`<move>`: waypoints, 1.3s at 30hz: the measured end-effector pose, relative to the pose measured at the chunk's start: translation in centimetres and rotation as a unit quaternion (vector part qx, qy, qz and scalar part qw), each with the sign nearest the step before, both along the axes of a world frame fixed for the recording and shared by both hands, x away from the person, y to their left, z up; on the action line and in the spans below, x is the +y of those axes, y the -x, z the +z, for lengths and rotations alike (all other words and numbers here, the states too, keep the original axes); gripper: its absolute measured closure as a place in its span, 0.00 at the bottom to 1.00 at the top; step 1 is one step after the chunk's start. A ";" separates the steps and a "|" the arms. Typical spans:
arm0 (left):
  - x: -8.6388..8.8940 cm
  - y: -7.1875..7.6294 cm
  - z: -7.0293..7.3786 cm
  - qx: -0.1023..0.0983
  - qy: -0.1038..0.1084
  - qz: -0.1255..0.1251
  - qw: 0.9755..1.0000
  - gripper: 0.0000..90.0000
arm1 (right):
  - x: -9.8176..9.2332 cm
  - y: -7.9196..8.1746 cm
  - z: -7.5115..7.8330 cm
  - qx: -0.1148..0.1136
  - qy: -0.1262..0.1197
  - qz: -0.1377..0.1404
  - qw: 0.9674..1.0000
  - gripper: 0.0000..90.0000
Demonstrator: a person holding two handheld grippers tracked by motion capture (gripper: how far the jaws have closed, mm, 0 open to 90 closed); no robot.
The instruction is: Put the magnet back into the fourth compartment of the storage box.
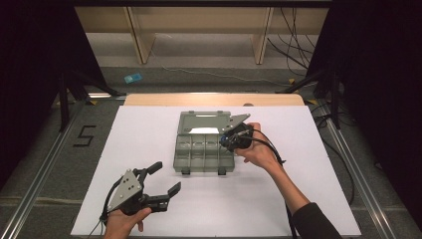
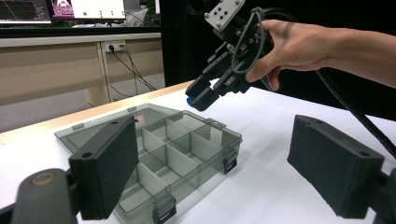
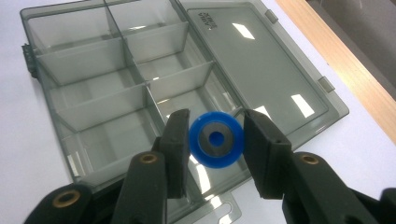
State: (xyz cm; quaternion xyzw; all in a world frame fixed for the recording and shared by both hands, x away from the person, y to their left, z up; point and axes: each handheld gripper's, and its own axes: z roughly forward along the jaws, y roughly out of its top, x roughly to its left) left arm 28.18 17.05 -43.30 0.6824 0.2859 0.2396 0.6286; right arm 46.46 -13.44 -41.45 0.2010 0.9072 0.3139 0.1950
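right gripper (image 3: 215, 140) clamped on blue disc (image 3: 215, 138), over organizer box (image 1: 204, 149) | disc: light, rigid, smooth; hold by rim | left gripper (image 1: 166, 177) apart, idle near-left on counter (image 1: 308, 189)

**Clearance and obstructions, counter top**

Open room: bare white counter (image 1: 149, 134) to the left, to the right and along the near edge of the organiser box (image 1: 204, 149).

Obstructions: upright dividers (image 3: 140, 88) splitting the box into compartments; the opened lid (image 3: 261, 70) lying flat on the far side; latches (image 2: 163, 210) jutting from the near wall. The right tool (image 1: 230, 141), clamped on a blue disc (image 3: 216, 138), hangs over the box's right end. The left tool (image 1: 161, 181), jaws spread, occupies the near-left corner, well apart from the box.
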 end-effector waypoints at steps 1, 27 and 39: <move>0.0 0.0 0.0 0.000 0.000 0.000 1.000 0.17 | 0.0 -0.1 -0.1 0.001 0.001 0.000 1.000 0.70; -0.1 0.1 -0.2 0.013 0.005 -0.001 1.000 0.17 | 0.4 -1.7 -1.8 0.013 0.009 -0.010 1.000 0.70; 0.1 -0.1 -0.1 0.005 0.003 0.001 1.000 0.17 | 0.2 -1.6 -1.4 0.014 -0.015 -0.022 1.000 0.47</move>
